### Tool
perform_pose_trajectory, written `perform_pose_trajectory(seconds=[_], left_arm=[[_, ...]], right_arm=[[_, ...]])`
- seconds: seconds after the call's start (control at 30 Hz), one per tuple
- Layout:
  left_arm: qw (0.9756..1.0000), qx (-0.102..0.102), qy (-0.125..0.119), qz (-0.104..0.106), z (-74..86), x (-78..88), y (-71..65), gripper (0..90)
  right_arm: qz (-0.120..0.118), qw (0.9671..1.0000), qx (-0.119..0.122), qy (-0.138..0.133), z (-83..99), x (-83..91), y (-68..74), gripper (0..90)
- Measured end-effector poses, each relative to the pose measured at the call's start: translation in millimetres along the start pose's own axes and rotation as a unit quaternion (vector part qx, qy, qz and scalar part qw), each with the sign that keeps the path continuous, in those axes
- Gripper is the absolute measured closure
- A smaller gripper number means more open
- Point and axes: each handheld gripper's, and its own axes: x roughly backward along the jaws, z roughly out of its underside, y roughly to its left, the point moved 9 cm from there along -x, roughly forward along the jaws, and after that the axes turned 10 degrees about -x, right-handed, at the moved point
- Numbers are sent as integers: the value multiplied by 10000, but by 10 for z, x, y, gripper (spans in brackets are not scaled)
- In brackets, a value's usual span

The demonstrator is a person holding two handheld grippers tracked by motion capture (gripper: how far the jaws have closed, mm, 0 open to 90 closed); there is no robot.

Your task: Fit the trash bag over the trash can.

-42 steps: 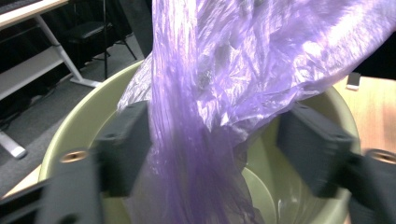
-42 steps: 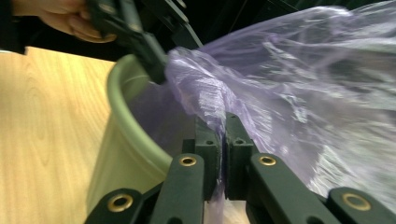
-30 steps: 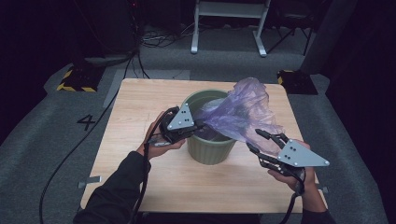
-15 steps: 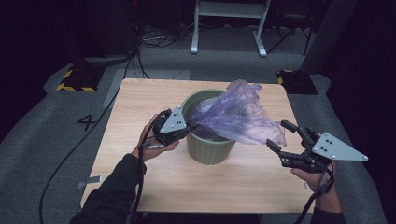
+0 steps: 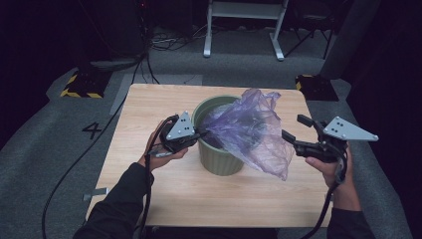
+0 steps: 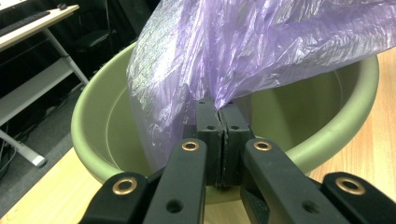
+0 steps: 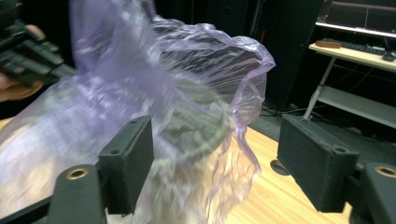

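Green bin (image 5: 219, 154) sitting roughly mid-bench (image 5: 149, 109), slightly toward the right half, upright. Purple plastic bag (image 5: 249, 132) draped over it, partly tucked inside the rim on the left, ballooning up and spilling out over the right side, lower edge hanging down near the bench surface.

Left hand-held gripper (image 5: 201, 134) parked right at the bin's left rim, jaws clamped tight on a pinch of the bag. Really clear in the left gripper view: two black pads pressed together with a fold of purple film (image 6: 261, 51) squeezed between them, green rim (image 6: 93, 154) curving just behind.

Right hand-held gripper (image 5: 293, 135) off to the right of the bin, jaws spread wide, just been opening up. Not pinching anything. In the right gripper view, bag (image 7: 154, 93) billowing right in front, film brushing past the left pad (image 7: 128, 161), other pad well clear of it with bare bench (image 7: 275, 200) showing in the gap. Bit blurry there, so can't tell whether the film actually touches that left pad or just hangs in front.

Grey floor and a white-framed desk in the dark behind.
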Motion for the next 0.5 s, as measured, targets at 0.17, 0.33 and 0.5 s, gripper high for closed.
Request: perform_pose_trajectory(seconds=[0.17, 0.33, 0.5], left_arm=[[10000, 71, -29, -26, 15, 28, 18, 860], [9999, 77, -44, -84, 25, 101, 23, 861], [9998, 109, -36, -177, 43, 169, 35, 870]], right_arm=[[-101, 9993, -368, 60, -4, -261, -23, 268], [-203, 9994, -221, 144, -18, -300, 111, 276], [-420, 9987, -197, 214, -29, -147, 299, 295]])
